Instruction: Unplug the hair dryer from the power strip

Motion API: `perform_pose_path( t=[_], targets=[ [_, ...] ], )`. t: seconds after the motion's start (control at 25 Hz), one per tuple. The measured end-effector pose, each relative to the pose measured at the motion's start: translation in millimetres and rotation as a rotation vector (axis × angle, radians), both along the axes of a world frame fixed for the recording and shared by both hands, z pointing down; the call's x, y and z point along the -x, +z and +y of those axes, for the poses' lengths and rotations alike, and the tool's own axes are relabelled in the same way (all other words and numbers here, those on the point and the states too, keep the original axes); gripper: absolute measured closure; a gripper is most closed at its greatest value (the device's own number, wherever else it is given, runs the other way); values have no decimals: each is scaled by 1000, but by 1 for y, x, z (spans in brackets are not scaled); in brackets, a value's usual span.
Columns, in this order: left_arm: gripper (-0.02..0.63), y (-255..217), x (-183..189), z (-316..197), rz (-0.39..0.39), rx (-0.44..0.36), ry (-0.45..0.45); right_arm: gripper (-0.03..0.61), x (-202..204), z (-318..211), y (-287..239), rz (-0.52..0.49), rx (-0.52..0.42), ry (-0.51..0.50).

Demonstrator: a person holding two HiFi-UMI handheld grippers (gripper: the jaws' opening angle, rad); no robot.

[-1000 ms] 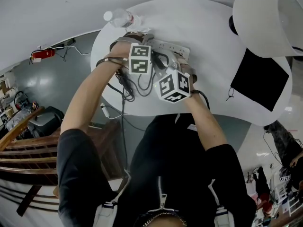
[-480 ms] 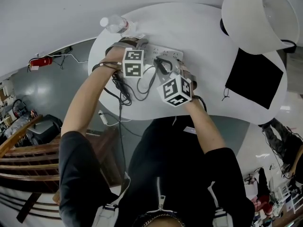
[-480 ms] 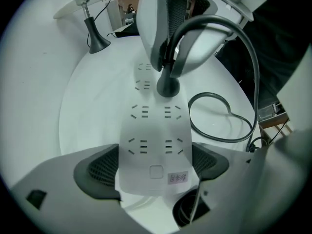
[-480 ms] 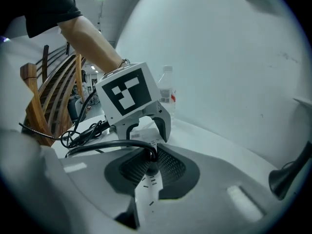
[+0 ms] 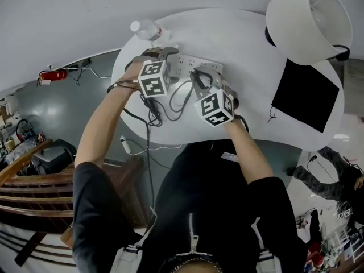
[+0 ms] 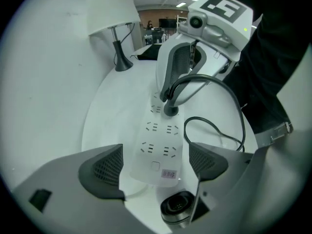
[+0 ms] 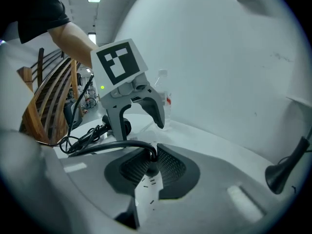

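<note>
The white power strip [image 5: 196,65] lies near the table's far edge. My right gripper [image 5: 200,79] is shut on the hair dryer's black plug [image 6: 170,109], which still sits in a socket of the strip [image 6: 158,145]. In the right gripper view the pads [image 7: 168,167] squeeze the plug [image 7: 151,156] from both sides. My left gripper [image 6: 153,162] is open and straddles the strip's switch end, with small gaps on each side. The hair dryer's round barrel [image 6: 176,207] lies just under that gripper. The black cord [image 6: 217,126] loops from the plug over the table.
A clear water bottle [image 5: 147,29] stands at the white table's [image 5: 244,50] far left edge. A white lamp [image 5: 307,23] and a black mat [image 5: 307,95] are at the right. A bundle of coiled cord [image 7: 80,138] lies left of the strip. Wooden stairs [image 5: 25,178] lie below left.
The left gripper has moved toward the strip's end and now straddles it. The right gripper stays shut on the plug and has shifted slightly right.
</note>
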State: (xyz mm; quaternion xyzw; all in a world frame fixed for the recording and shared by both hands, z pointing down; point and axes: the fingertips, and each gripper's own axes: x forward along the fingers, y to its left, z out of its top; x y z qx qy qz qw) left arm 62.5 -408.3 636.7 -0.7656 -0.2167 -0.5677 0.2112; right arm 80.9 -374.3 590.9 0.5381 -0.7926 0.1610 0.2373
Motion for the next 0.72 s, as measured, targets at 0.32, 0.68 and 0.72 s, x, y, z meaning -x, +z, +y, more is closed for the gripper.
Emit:
perform_pose_path(
  t=[0.32, 0.68, 0.72],
  targets=[
    [311, -39, 8, 10, 166, -8, -142, 534, -10, 16, -30, 2, -34, 50],
    [601, -89, 20, 34, 348, -54, -297, 534, -12, 50, -72, 22, -93, 98],
    [601, -94, 21, 38, 367, -51, -315, 534, -13, 54, -77, 25, -101, 103]
  ],
)
